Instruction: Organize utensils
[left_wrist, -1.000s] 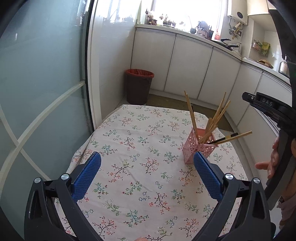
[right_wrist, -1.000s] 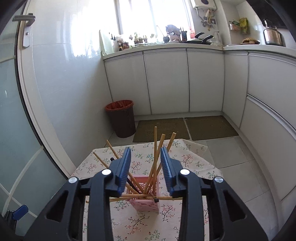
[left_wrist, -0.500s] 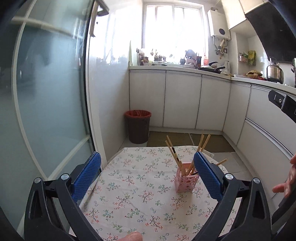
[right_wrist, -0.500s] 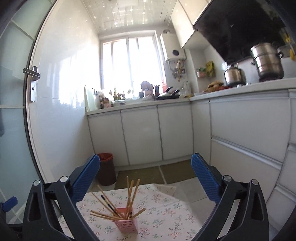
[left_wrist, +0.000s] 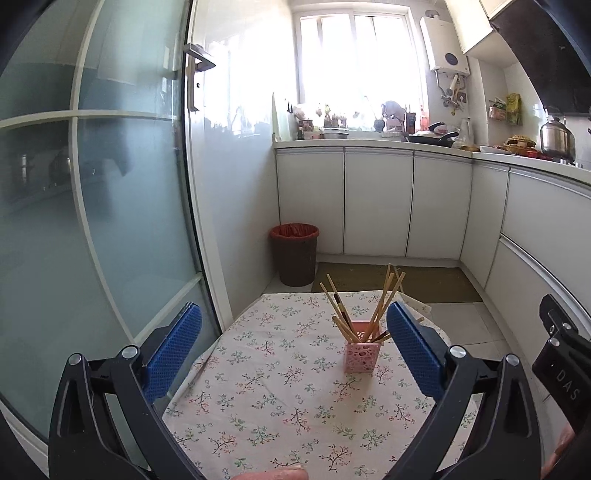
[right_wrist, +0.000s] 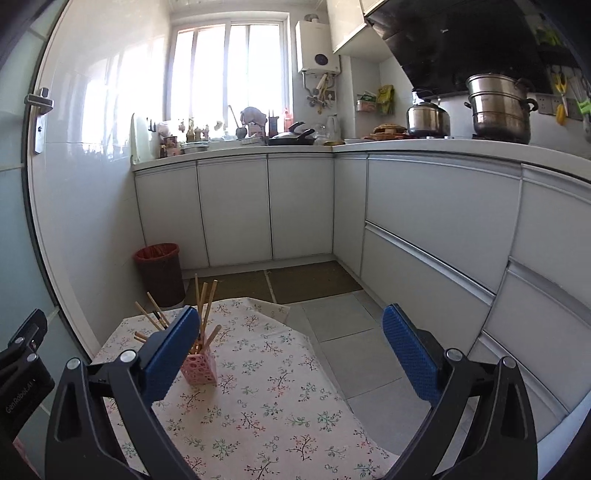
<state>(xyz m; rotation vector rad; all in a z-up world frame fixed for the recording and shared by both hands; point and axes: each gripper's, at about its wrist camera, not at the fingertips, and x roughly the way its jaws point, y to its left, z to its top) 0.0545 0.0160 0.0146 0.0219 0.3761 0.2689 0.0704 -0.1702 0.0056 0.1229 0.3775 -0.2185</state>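
Pink holder (left_wrist: 362, 346): upright on floral tablecloth (left_wrist: 280, 398), toward far right part of table; also seen in right wrist view (right_wrist: 199, 367), toward table's left side there.
Chopsticks (left_wrist: 380, 306): bunched in the holder, fanned out at various tilts; one dark-tipped stick among pale wooden ones; in right wrist view (right_wrist: 203, 299) tops rise above the left blue pad.
Left gripper (left_wrist: 293, 349): spread wide, nothing between the blue pads; held above near part of table, well back from holder.
Holder versus left gripper: ahead, right of centre, just inside the right pad in the picture, not touching.
Right gripper (right_wrist: 291, 347): spread wide, pads empty; jaws have just been opening, nothing between them now.
Holder versus right gripper: low and left, partly hidden behind the left pad, apart from it; floor tiles fill the gap between pads.
Other rig in view: black body of right gripper at right edge of left wrist view; black body of left gripper at left edge of right wrist view.
Fingertip: sliver at bottom edge of left wrist view.
Surroundings: red-lined bin (left_wrist: 294, 254) on floor beyond table; white cabinets (right_wrist: 236, 210); steel pots (right_wrist: 498, 109) on counter.
Change, right side: one second ago pads stood narrow, close over the holder with chopsticks between; now wide and drawn back, holder smaller and off left.
Change, left side: holder was larger and near the right pad; now farther off, more room visible, window in frame.
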